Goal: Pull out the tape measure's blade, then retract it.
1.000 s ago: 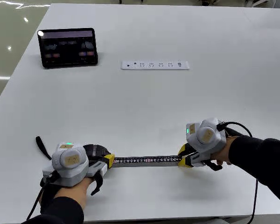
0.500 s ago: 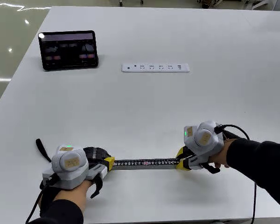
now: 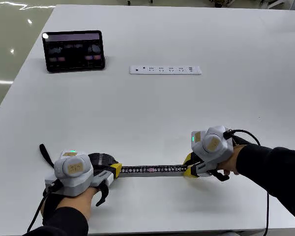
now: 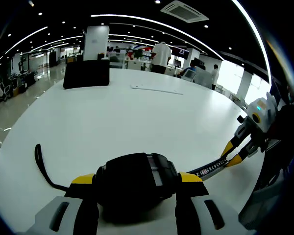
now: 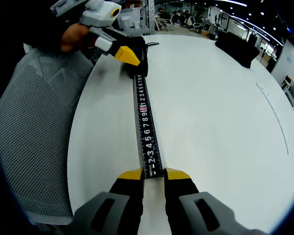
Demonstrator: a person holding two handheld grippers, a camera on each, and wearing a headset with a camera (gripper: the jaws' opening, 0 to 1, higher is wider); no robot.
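Observation:
A black tape measure case [image 3: 102,161] [image 4: 134,180] lies on the white table near the front left, with my left gripper [image 3: 110,171] [image 4: 137,178] shut on it. Its numbered blade [image 3: 152,170] [image 5: 147,129] runs flat to the right across the table. My right gripper [image 3: 188,169] [image 5: 153,173] is shut on the blade's end. In the left gripper view the right gripper [image 4: 232,154] sits at the far end of the blade. In the right gripper view the left gripper [image 5: 125,53] holds the case at the top. The case's black wrist strap [image 3: 44,153] [image 4: 39,164] trails to the left.
A black tablet [image 3: 73,50] stands at the back left. A white power strip [image 3: 165,70] lies at the back middle. The table's front edge [image 3: 187,230] runs close under both hands. A black cable [image 3: 246,133] loops off the right gripper.
My right gripper has moved left toward the case with the blade's end, so the exposed blade is a little shorter. The left gripper and case have stayed put.

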